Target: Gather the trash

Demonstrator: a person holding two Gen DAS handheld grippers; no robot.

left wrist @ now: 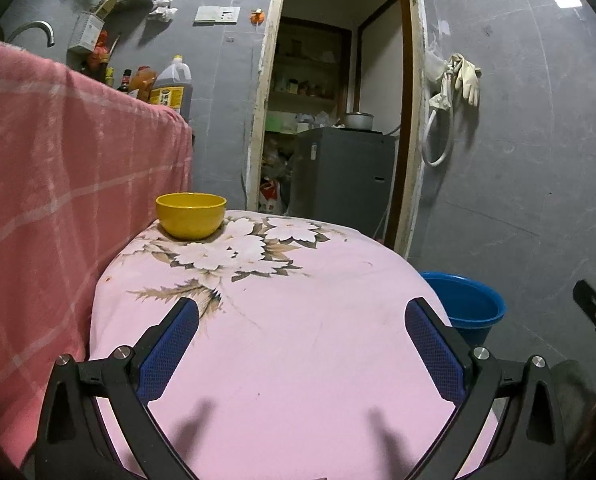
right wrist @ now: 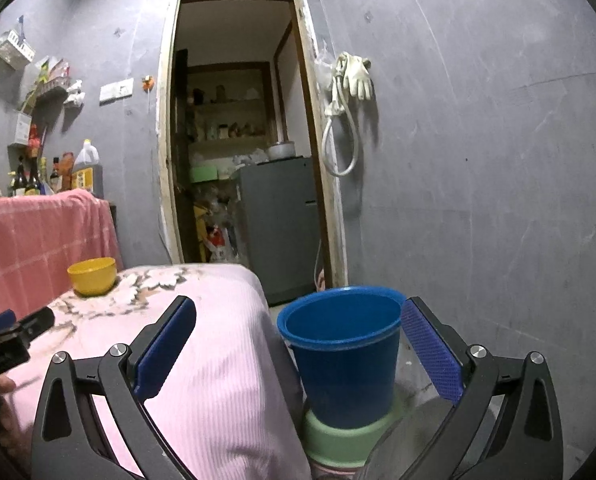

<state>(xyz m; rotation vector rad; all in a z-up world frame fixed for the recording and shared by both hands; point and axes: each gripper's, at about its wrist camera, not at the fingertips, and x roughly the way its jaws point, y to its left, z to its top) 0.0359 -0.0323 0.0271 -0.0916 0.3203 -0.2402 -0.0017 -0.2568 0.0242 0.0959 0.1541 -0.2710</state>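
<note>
My left gripper (left wrist: 301,312) hangs open over a table under a pink flowered cloth (left wrist: 298,340), nothing between its blue pads. A yellow bowl (left wrist: 190,215) stands at the table's far left corner; its inside is hidden. A blue bucket (left wrist: 463,308) sits off the table's right edge. In the right wrist view my right gripper (right wrist: 298,312) is open and empty, with the blue bucket (right wrist: 343,348) ahead on a green stool (right wrist: 337,438). The yellow bowl (right wrist: 92,276) shows far left, and the left gripper's tip (right wrist: 14,330) enters at the left edge. No loose trash is visible on the cloth.
A counter draped in a pink checked cloth (left wrist: 58,180) borders the table's left side, with bottles and an oil jug (left wrist: 174,88) behind it. An open doorway (left wrist: 333,112) leads to a storeroom with a grey fridge (left wrist: 341,176). Gloves and a hose (left wrist: 457,88) hang on the grey wall.
</note>
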